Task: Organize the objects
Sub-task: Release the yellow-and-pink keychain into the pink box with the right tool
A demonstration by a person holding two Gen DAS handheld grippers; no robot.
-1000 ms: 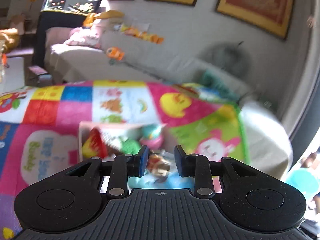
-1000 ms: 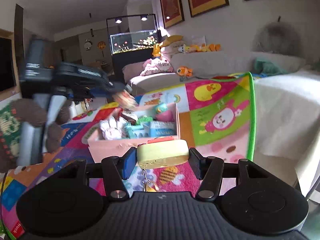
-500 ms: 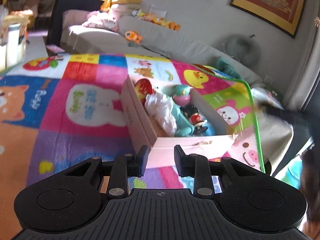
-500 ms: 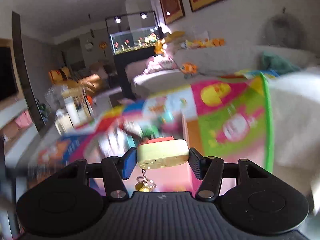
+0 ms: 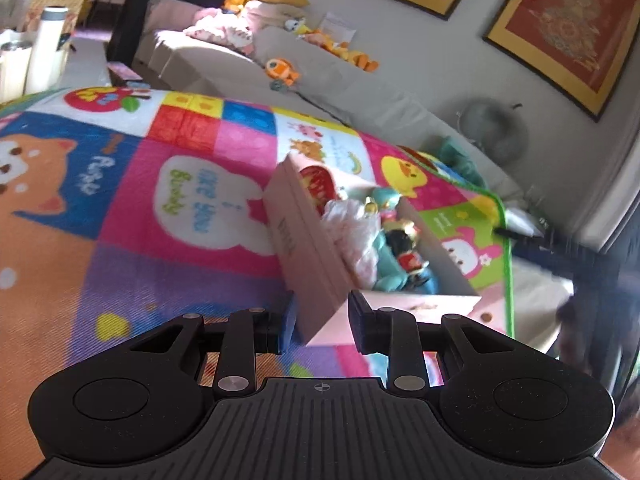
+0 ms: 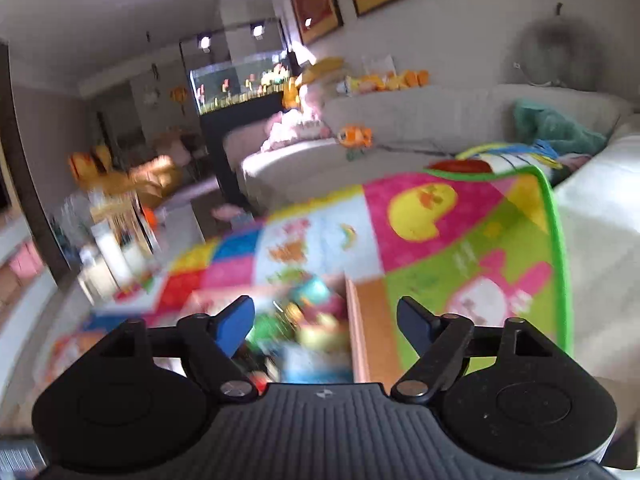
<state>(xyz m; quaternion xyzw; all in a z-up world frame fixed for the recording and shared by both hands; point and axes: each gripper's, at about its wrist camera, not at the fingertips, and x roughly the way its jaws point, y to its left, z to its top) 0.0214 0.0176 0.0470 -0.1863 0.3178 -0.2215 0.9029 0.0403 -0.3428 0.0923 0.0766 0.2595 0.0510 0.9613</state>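
A pale pink box [image 5: 308,256] full of small toys sits on the colourful play mat [image 5: 168,200]. My left gripper [image 5: 322,322] is open and empty, its jaws on either side of the box's near corner. In the right wrist view my right gripper [image 6: 326,322] is wide open and empty, above the box's blurred toys [image 6: 304,320], with the box's right wall [image 6: 358,340] between the fingers. The yellow-green keychain toy is not between its fingers.
A grey sofa [image 5: 312,76] with plush toys runs behind the mat. A fish tank [image 6: 240,84] stands at the back. Bottles and clutter [image 5: 36,56] stand on a table at the left. The mat's green edge [image 5: 506,248] lies right of the box.
My right gripper opened and let go of the yellow-green keychain toy over the box. My left gripper, empty since half a second ago, moved closer to the box's near corner.
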